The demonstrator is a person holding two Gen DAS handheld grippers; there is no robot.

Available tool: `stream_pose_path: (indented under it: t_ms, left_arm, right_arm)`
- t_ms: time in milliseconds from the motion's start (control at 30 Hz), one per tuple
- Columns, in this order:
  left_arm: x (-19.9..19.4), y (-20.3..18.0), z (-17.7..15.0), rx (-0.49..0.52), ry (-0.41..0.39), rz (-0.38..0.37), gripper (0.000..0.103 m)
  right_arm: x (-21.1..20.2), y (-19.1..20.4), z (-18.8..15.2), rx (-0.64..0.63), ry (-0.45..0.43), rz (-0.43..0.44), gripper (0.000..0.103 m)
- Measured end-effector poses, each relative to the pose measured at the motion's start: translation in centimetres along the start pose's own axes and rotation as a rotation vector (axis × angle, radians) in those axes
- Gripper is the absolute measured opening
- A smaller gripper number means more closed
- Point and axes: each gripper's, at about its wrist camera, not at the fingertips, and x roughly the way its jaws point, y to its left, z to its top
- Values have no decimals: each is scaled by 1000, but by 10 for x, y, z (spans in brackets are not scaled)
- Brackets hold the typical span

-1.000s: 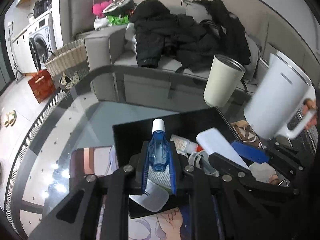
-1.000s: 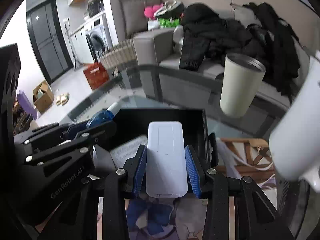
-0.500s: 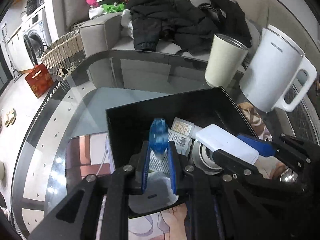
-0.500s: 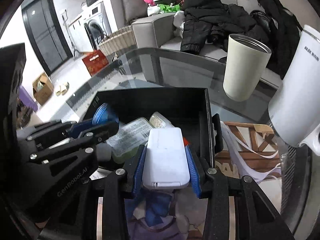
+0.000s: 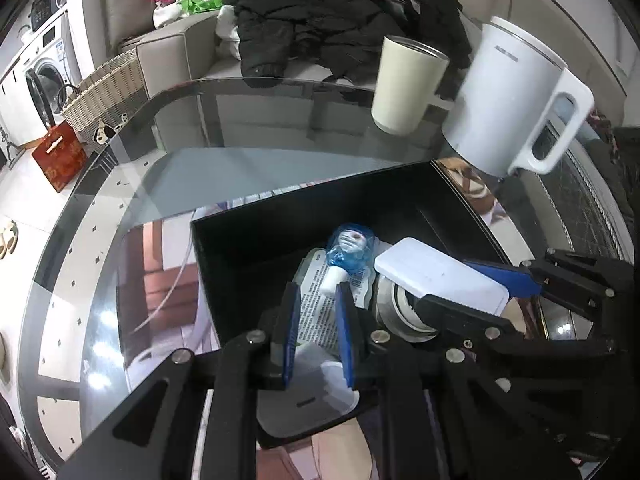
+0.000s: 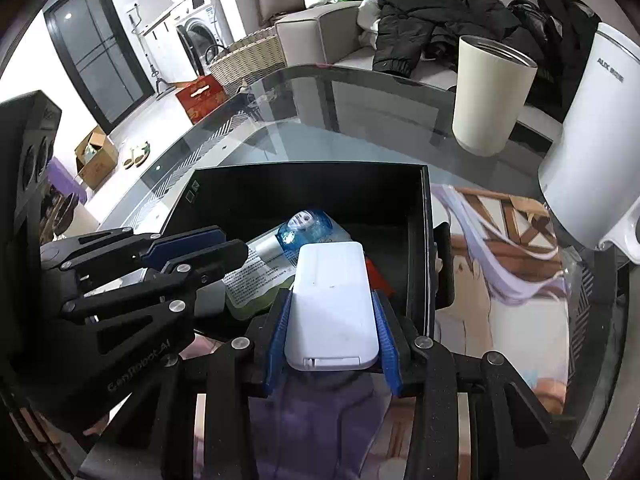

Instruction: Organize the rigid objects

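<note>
The smooth, flat white case (image 6: 331, 308) sits clamped in the right gripper (image 6: 332, 316) over the black box (image 6: 420, 184). The left gripper (image 5: 316, 320) stands apart behind the blue bottle (image 5: 351, 250) lying inside. A cream tumbler (image 6: 490, 98) and white kettle (image 5: 508, 100) stand beyond on glass.

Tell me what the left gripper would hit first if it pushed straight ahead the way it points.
Probably the blue bottle, lying just past the left gripper inside the black box. Its white cap sits between the blue pads already; depth is uncertain.

Bright indoor light, glass glare, fisheye-warped edges
</note>
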Motion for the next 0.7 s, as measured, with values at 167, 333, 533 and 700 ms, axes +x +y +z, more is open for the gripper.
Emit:
stream_pose_path:
  t_ms: [167,333,533,700]
  left_arm:
    - [-3,-6,-7,18,-33,25,28]
    - [-25,-2,-8,1,-132,48,48]
    - [-60,-6,-19,17,-270,79,50]
    - [-98,-11,-36,20,-460,131,52]
  right_arm:
    - [-5,0,-10,-14,-13,-17,43]
    - [-19,-6,-11,7,-67,-1,49]
    - [-53,-5,-15,12,-214,3,61]
    - [-88,3,-28,-9,-389,-16,76]
